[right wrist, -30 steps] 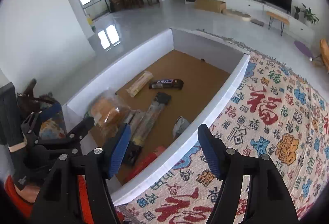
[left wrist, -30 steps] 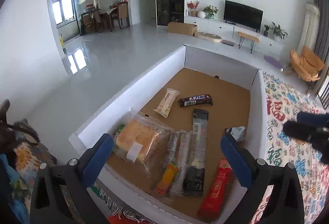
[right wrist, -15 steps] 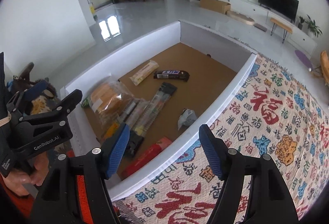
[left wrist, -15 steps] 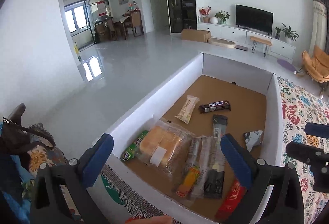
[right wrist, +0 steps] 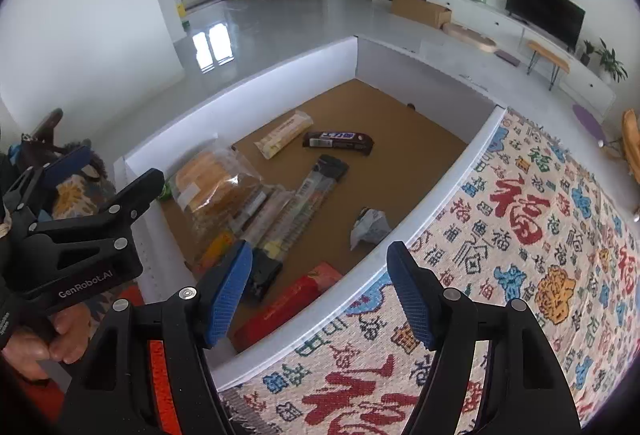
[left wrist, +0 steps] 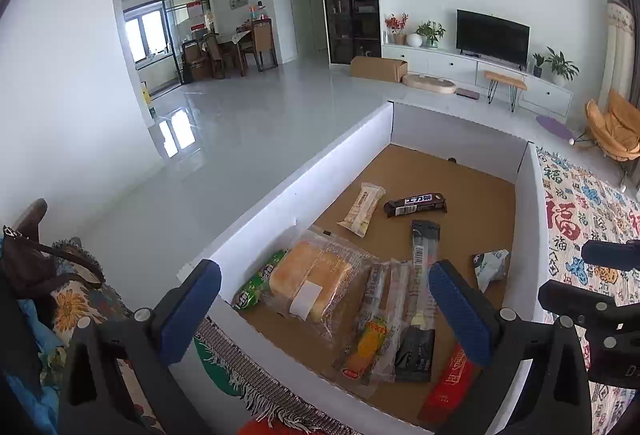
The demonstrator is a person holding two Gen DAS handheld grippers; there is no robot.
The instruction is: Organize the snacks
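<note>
A white-walled box point(left wrist: 280, 203) with a brown cardboard floor holds several snacks. A bagged bread loaf point(left wrist: 316, 283) and a green packet point(left wrist: 256, 287) lie at its near left. A beige bar point(left wrist: 362, 209) and a dark chocolate bar point(left wrist: 416, 204) lie farther in. A long clear pack point(left wrist: 422, 275), a red pack point(left wrist: 450, 387) and a crumpled white packet point(left wrist: 490, 267) sit on the right. My left gripper point(left wrist: 320, 287) hovers open over the near end, holding nothing. My right gripper point(right wrist: 318, 259) hangs open above the box's right wall point(right wrist: 440, 203), also holding nothing.
A cloth printed with red and blue characters point(right wrist: 520, 215) covers the surface right of the box. A fringed cloth point(left wrist: 248, 375) lies at the near edge. A floral cushion point(left wrist: 76, 299) sits left. A hand point(right wrist: 40, 339) grips the left tool.
The left wrist view has tilted up and drawn back, so the box's near edge and the fringed cloth now show. The right gripper shifted slightly and rolled. Both stay open.
</note>
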